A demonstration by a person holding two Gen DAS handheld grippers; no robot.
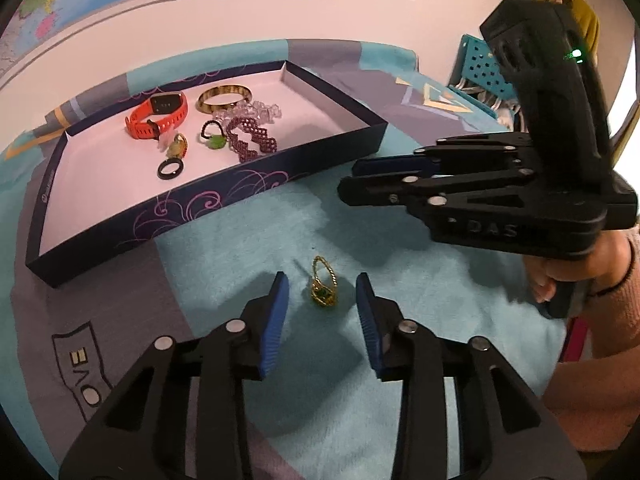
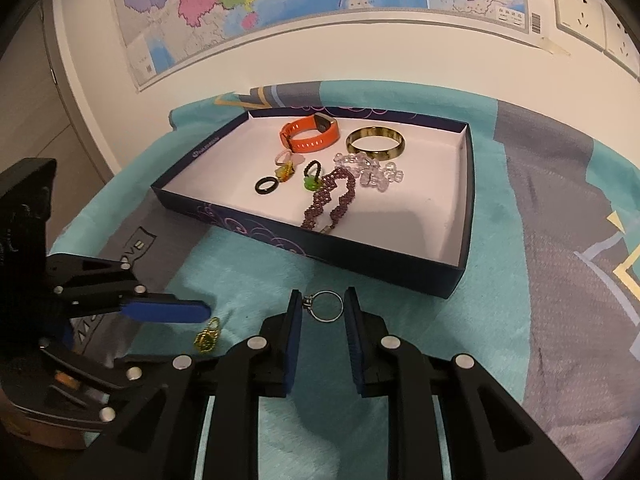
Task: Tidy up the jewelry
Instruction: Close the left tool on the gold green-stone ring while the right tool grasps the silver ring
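A gold ring with a green stone (image 1: 323, 288) lies on the teal cloth between the blue pads of my left gripper (image 1: 322, 278), which is open and does not touch it. The same gold ring (image 2: 207, 338) shows just below the left gripper's blue finger (image 2: 168, 310). My right gripper (image 2: 324, 292) is shut on a thin silver ring (image 2: 327, 307) at its fingertips, just in front of the box's near wall. From the left wrist view the right gripper (image 1: 347, 182) hovers above the cloth, with the silver ring hidden.
A dark blue box (image 2: 320, 248) with a white floor holds an orange watch band (image 2: 310, 134), gold bangle (image 2: 375, 142), clear beads (image 2: 370, 170), purple bracelet (image 2: 332, 196) and black ring (image 2: 266, 185). A person's hand in a pink sleeve (image 1: 600, 280) grips the right handle.
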